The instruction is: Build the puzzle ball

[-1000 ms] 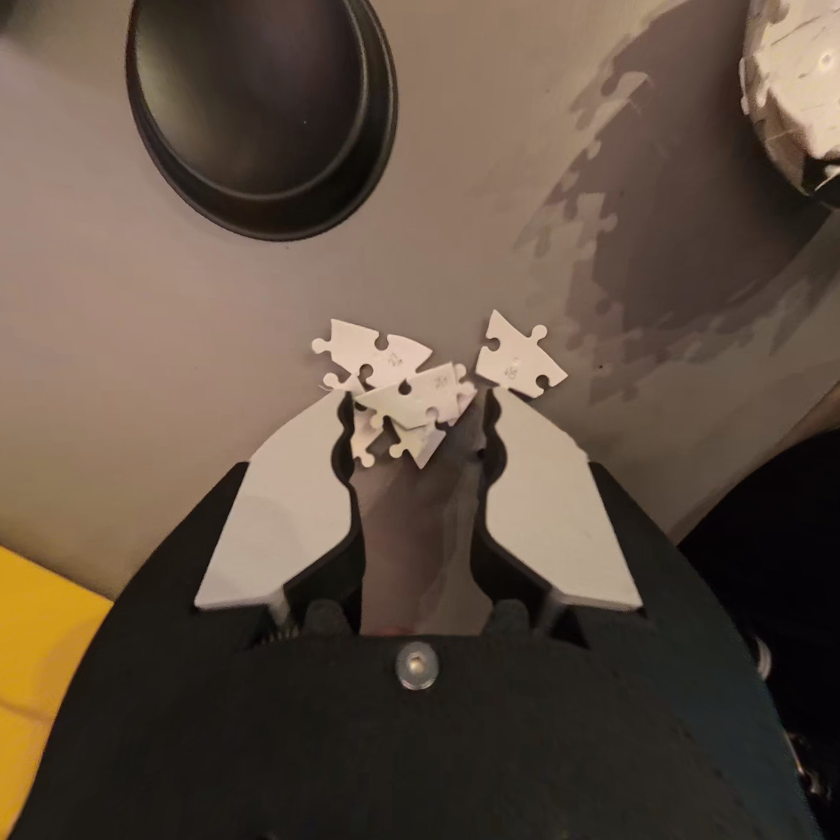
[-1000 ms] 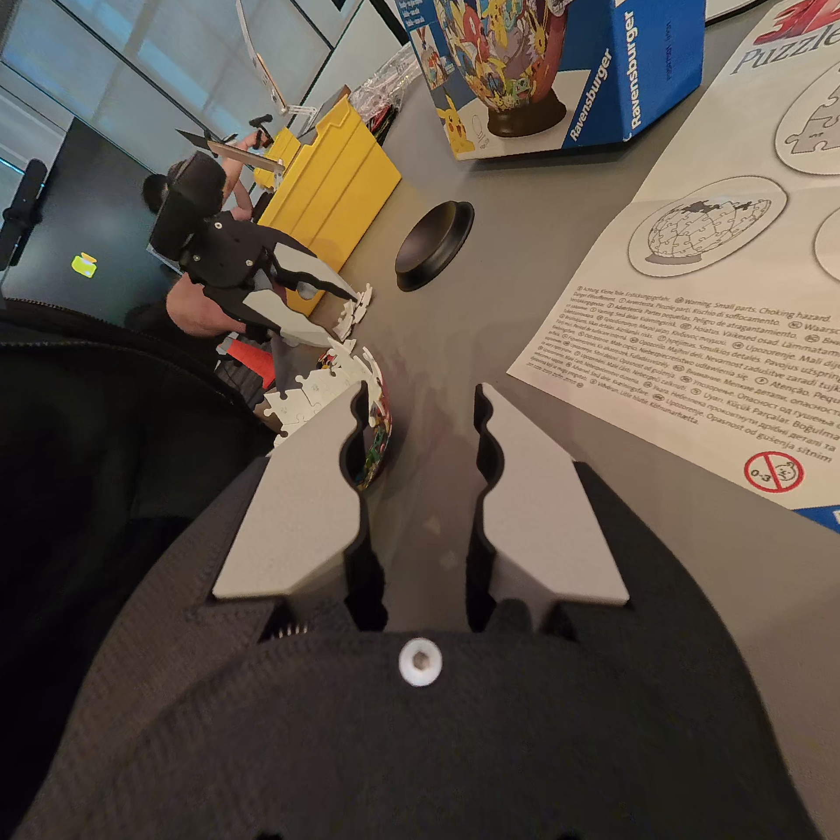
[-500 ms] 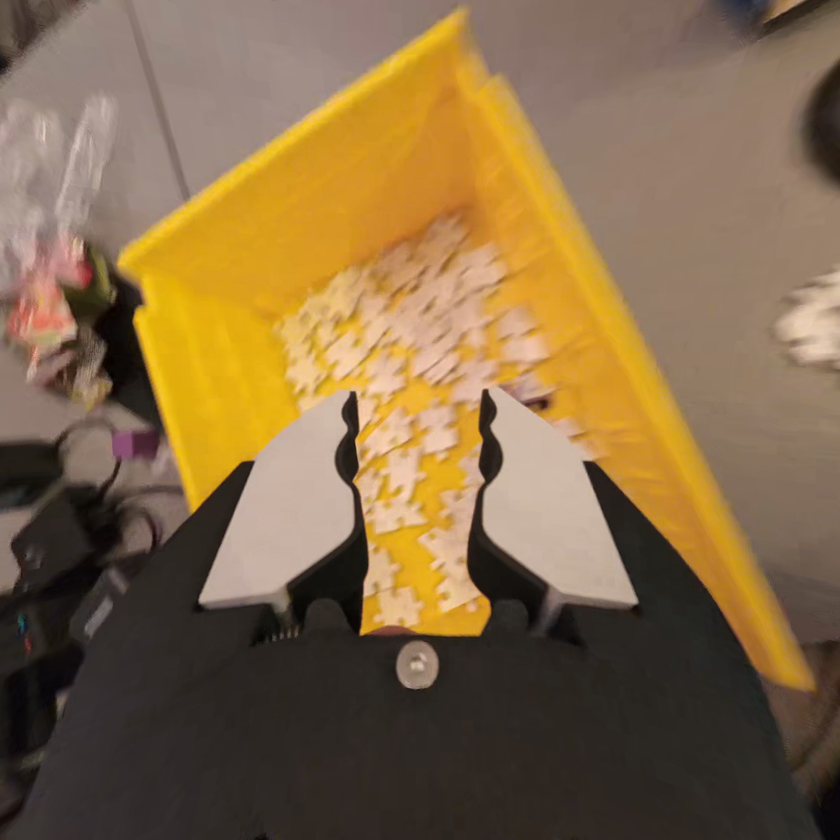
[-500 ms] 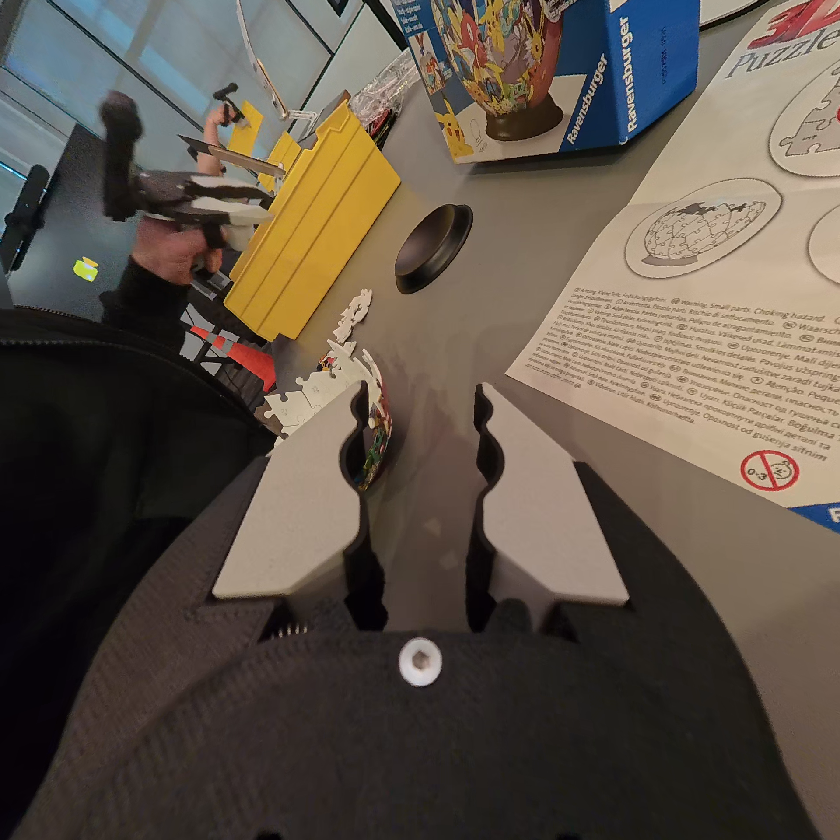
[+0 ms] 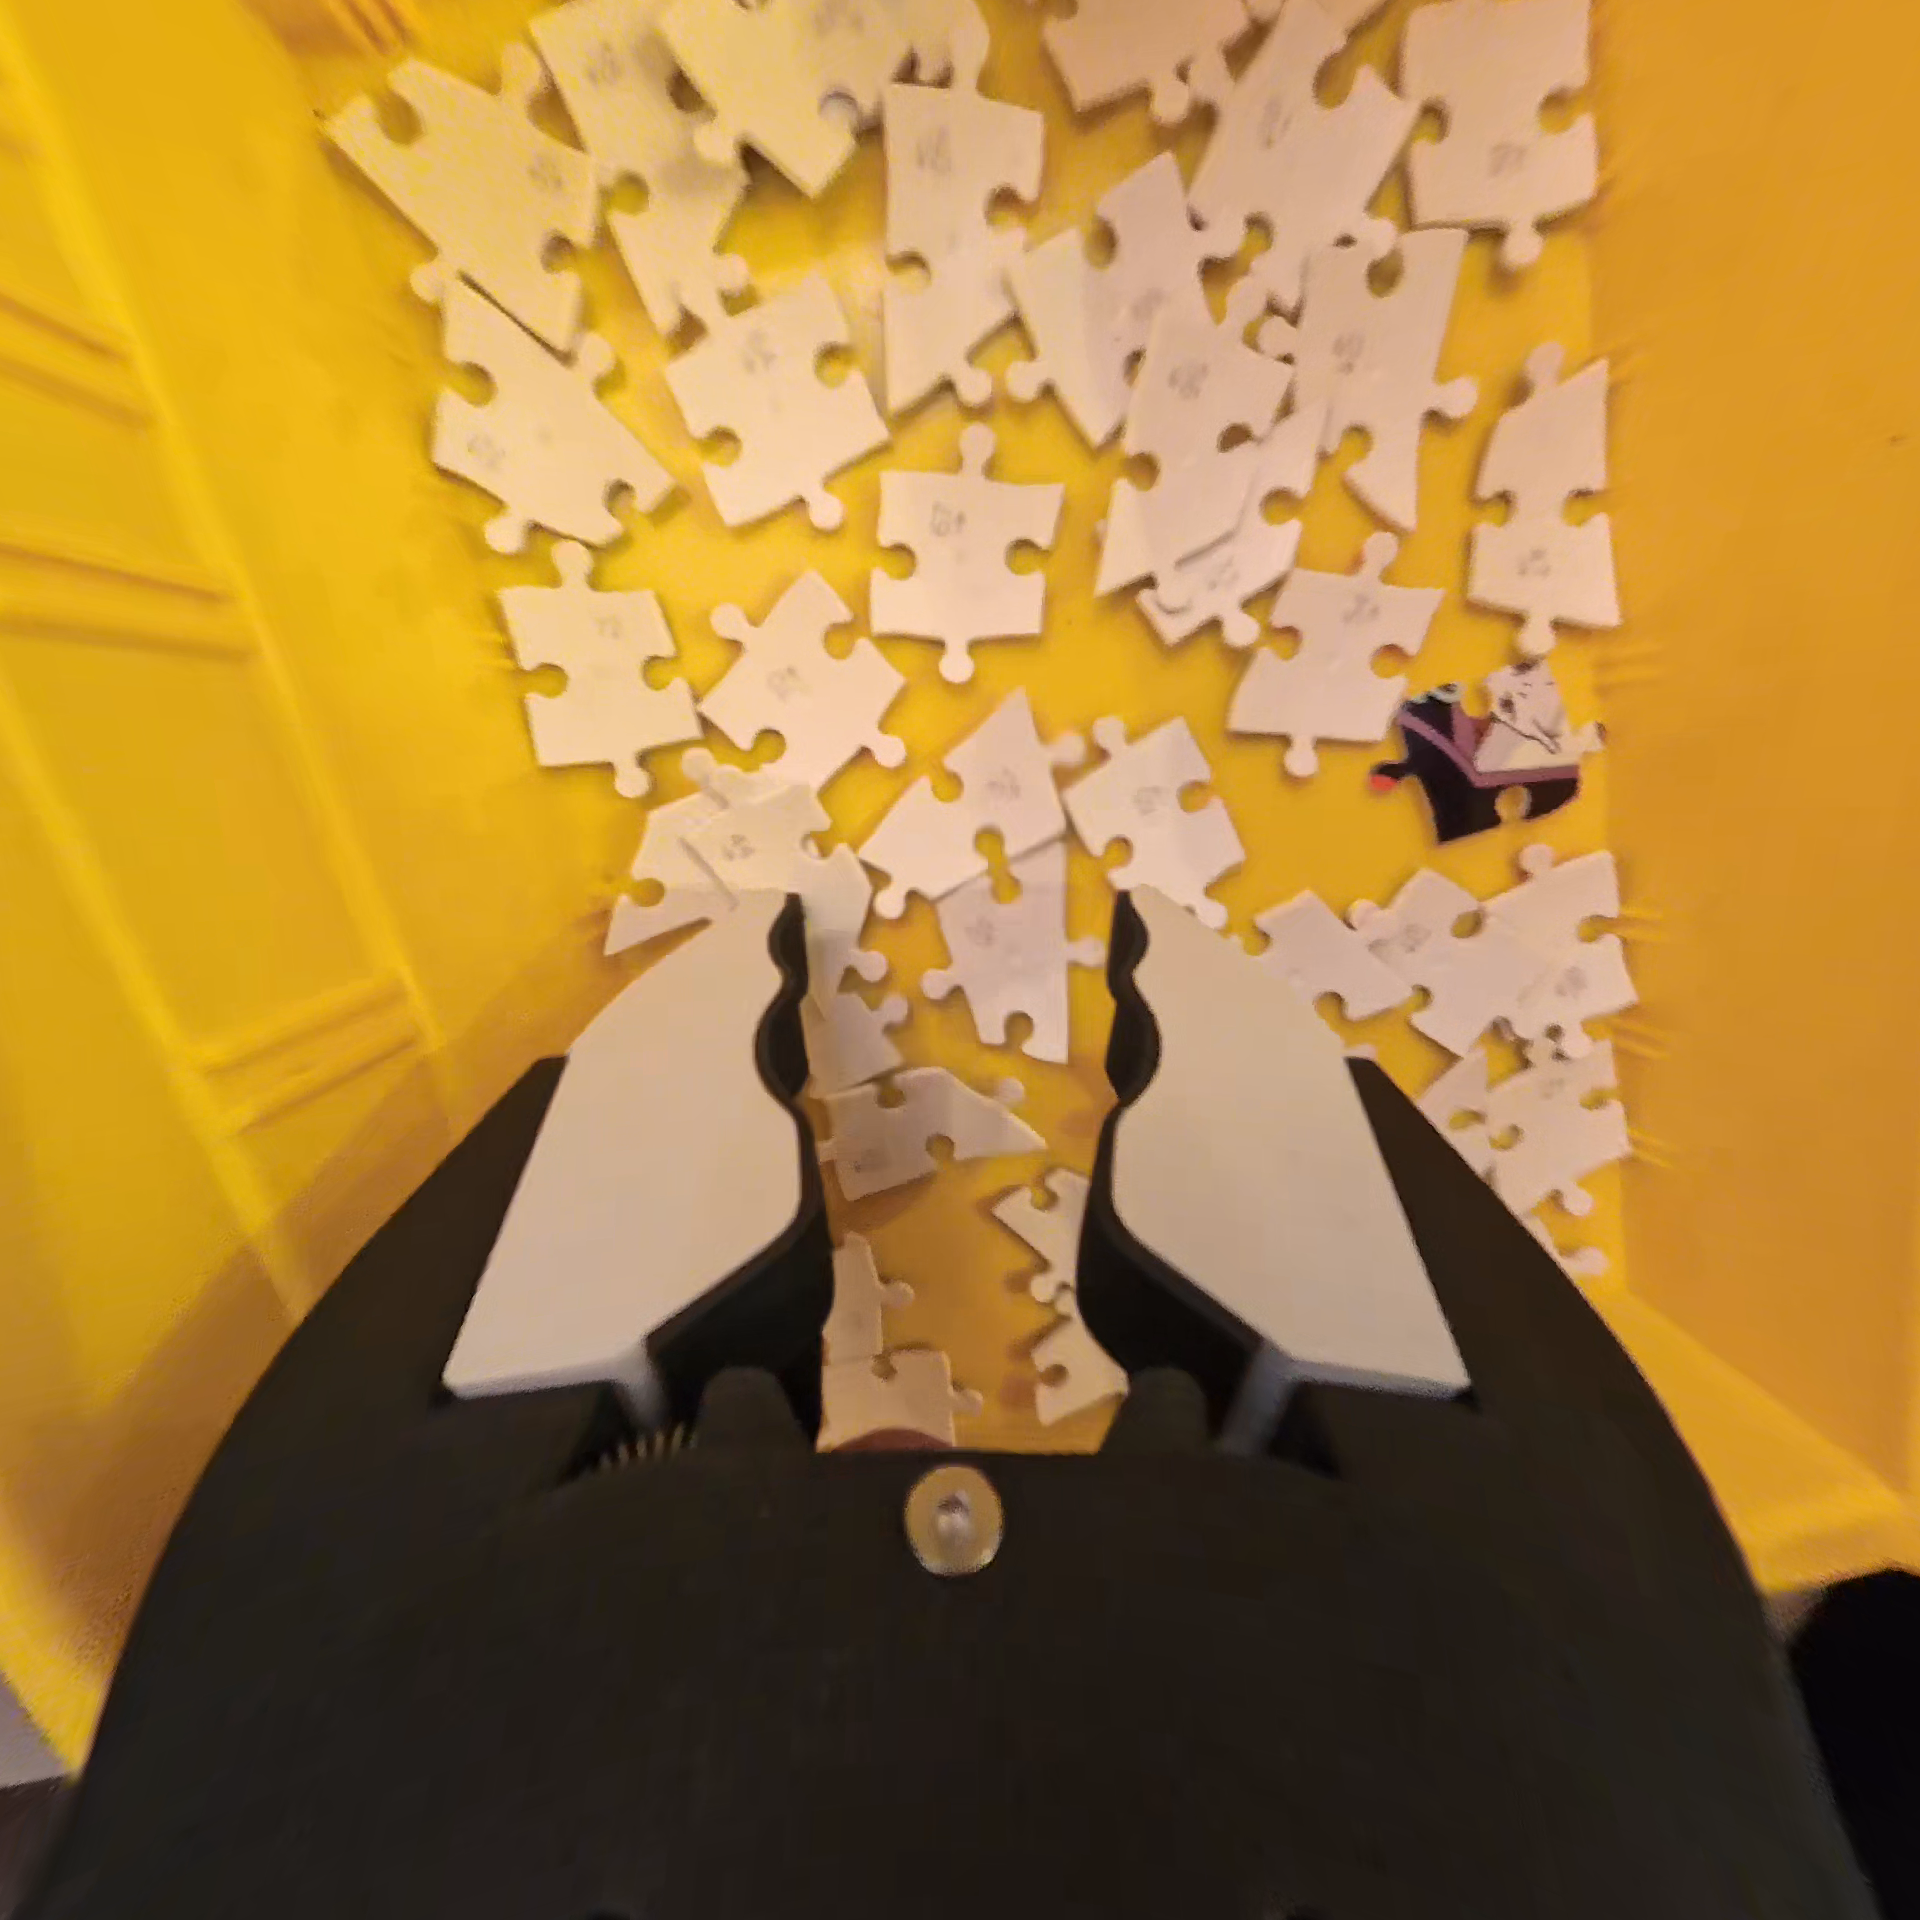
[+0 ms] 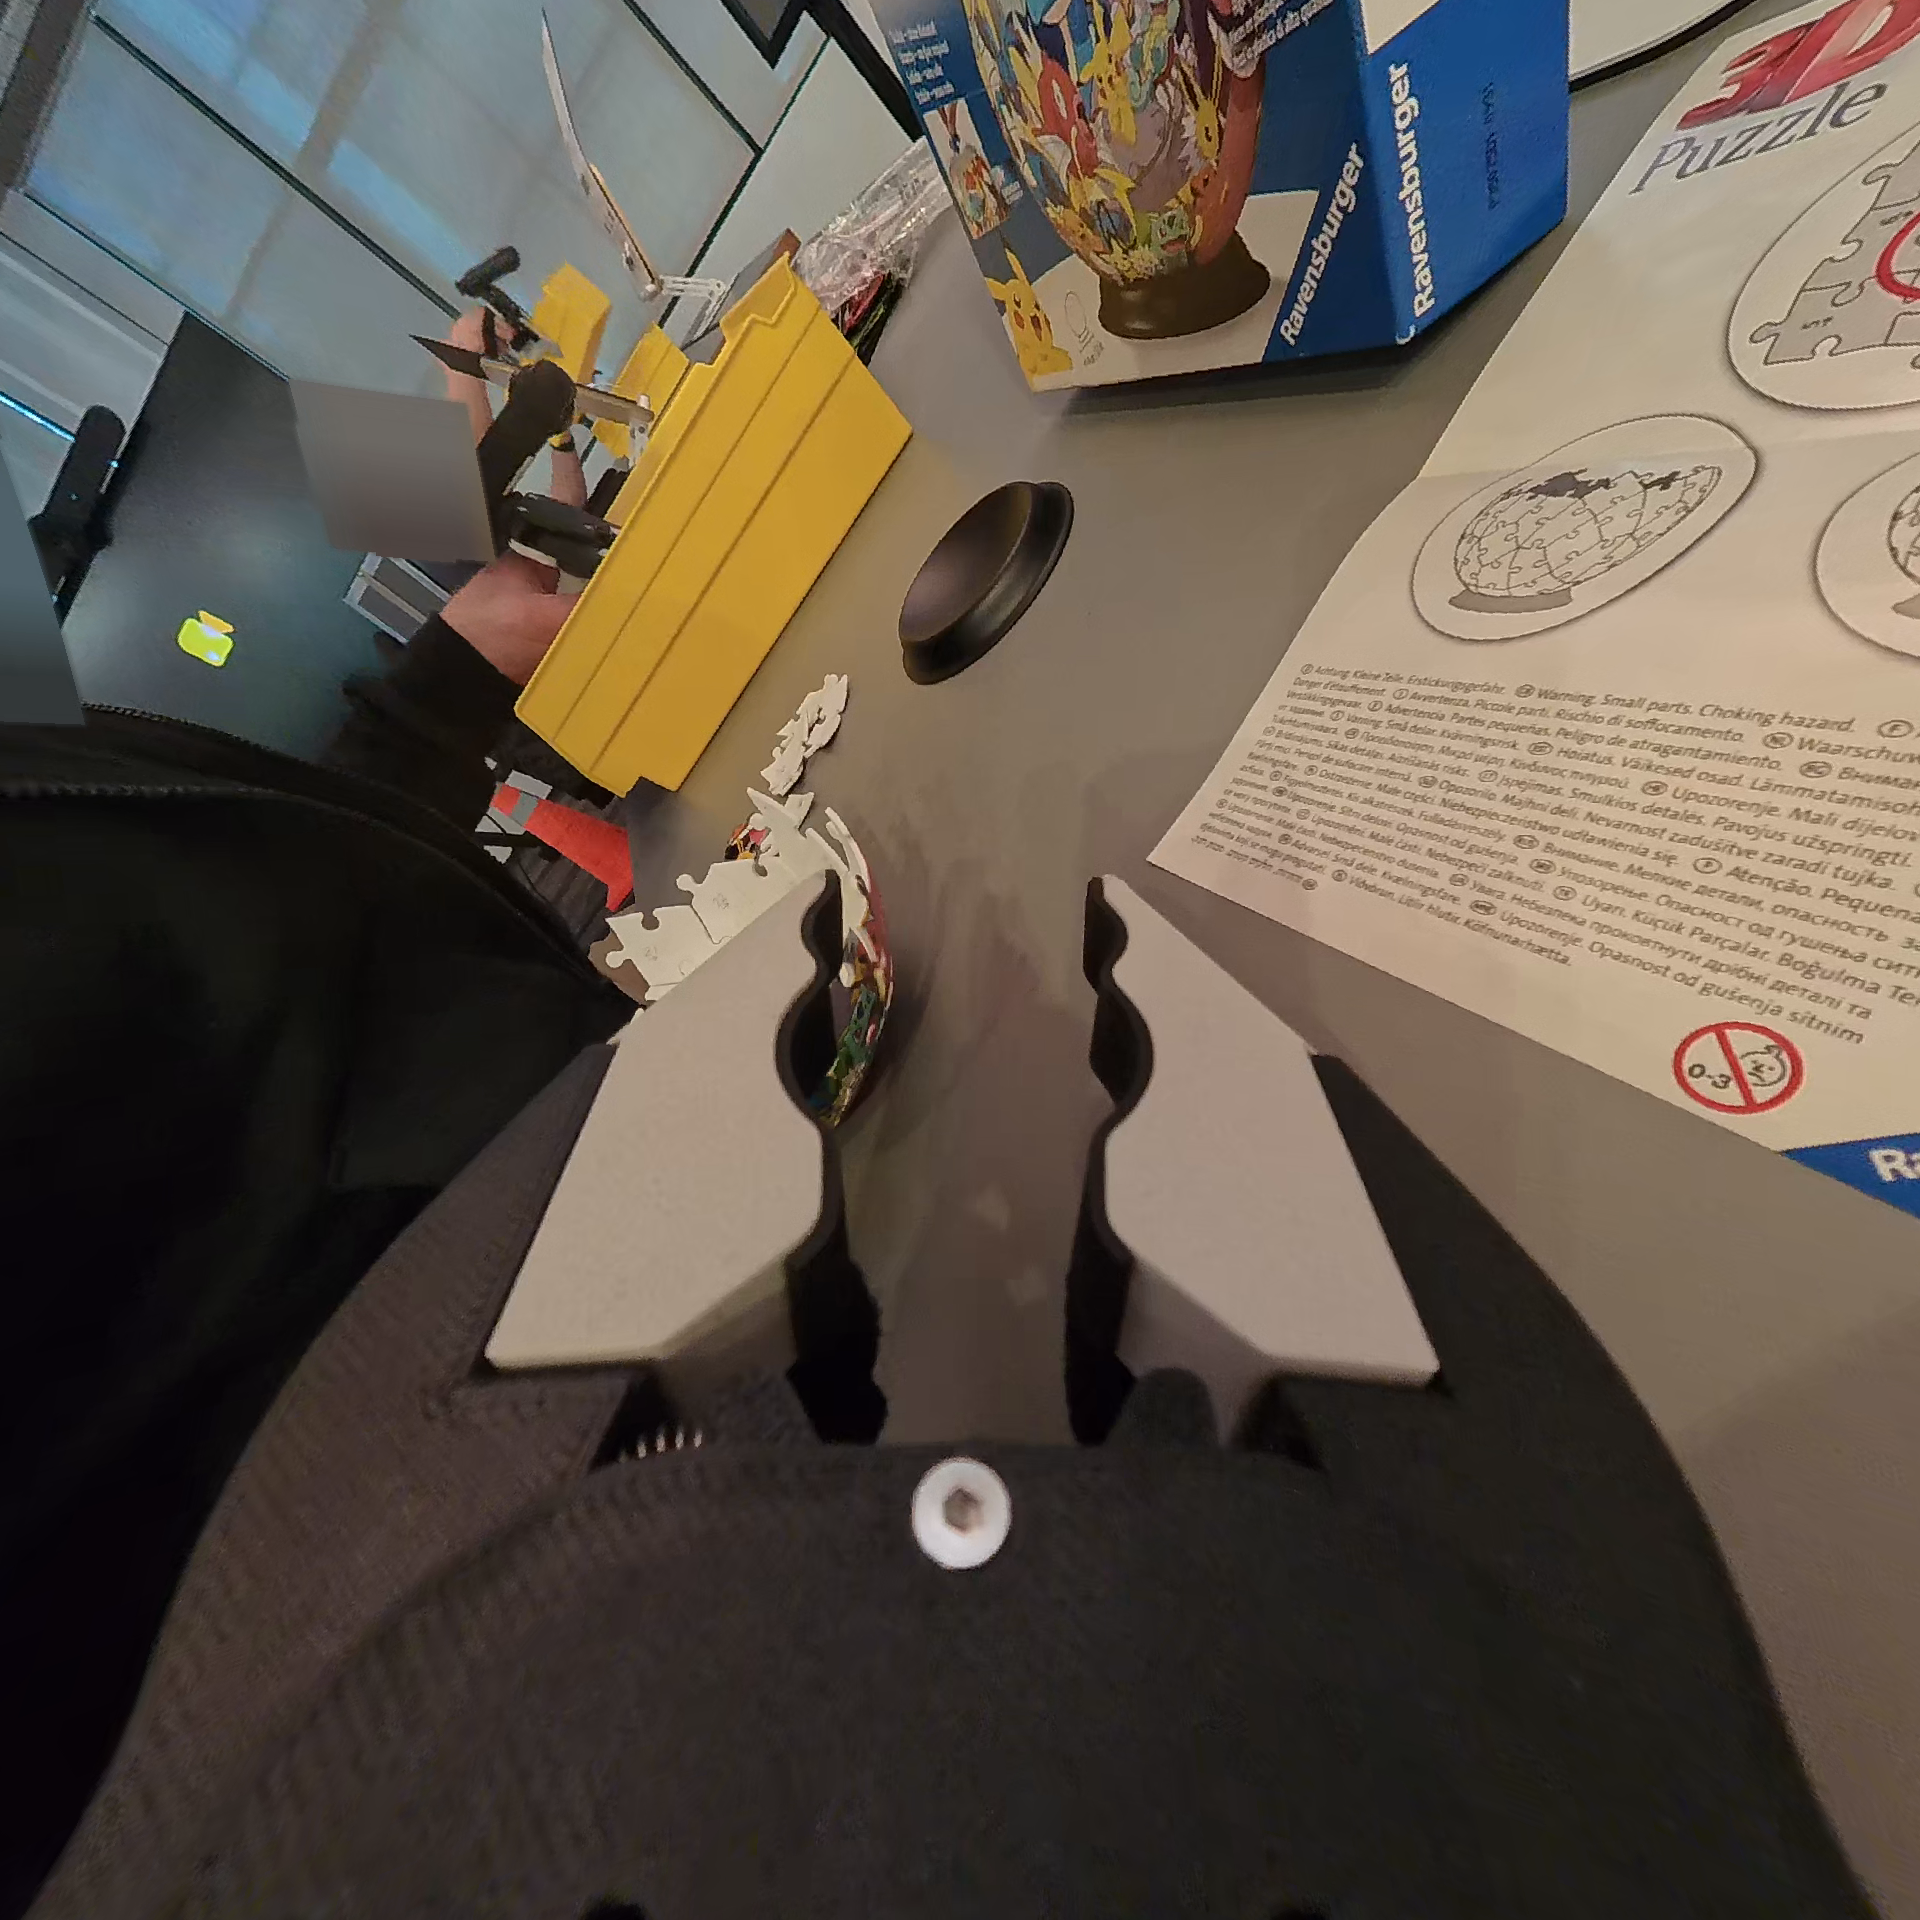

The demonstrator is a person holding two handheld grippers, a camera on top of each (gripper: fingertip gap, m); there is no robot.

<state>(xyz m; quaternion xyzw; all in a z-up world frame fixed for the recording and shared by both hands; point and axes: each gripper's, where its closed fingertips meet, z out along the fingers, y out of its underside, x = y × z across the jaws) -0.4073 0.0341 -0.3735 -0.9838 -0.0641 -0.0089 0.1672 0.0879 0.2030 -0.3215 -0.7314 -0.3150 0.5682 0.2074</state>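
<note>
In the left wrist view my left gripper (image 5: 956,914) is open and empty, low inside the yellow bin (image 5: 208,644). Many loose puzzle pieces (image 5: 966,551) lie white side up on the bin floor, some between my fingers. One piece (image 5: 1486,758) lies picture side up at the right. In the right wrist view my right gripper (image 6: 961,894) is open and empty, low over the grey table. The part-built puzzle ball (image 6: 852,987) lies just left of its left finger, partly hidden by it. A few loose pieces (image 6: 805,738) lie beyond it.
The yellow bin (image 6: 717,582) stands at the table's left edge, with a person's hand behind it. A black round stand (image 6: 987,582) sits mid-table. The blue puzzle box (image 6: 1247,177) is at the back. A paper instruction sheet (image 6: 1558,675) covers the right. The tips of one gripper are about 55 centimeters away from the tips of the other.
My left gripper left the small pile of pieces on the table, swung left over the yellow bin and came down into it. The right gripper has not moved.
</note>
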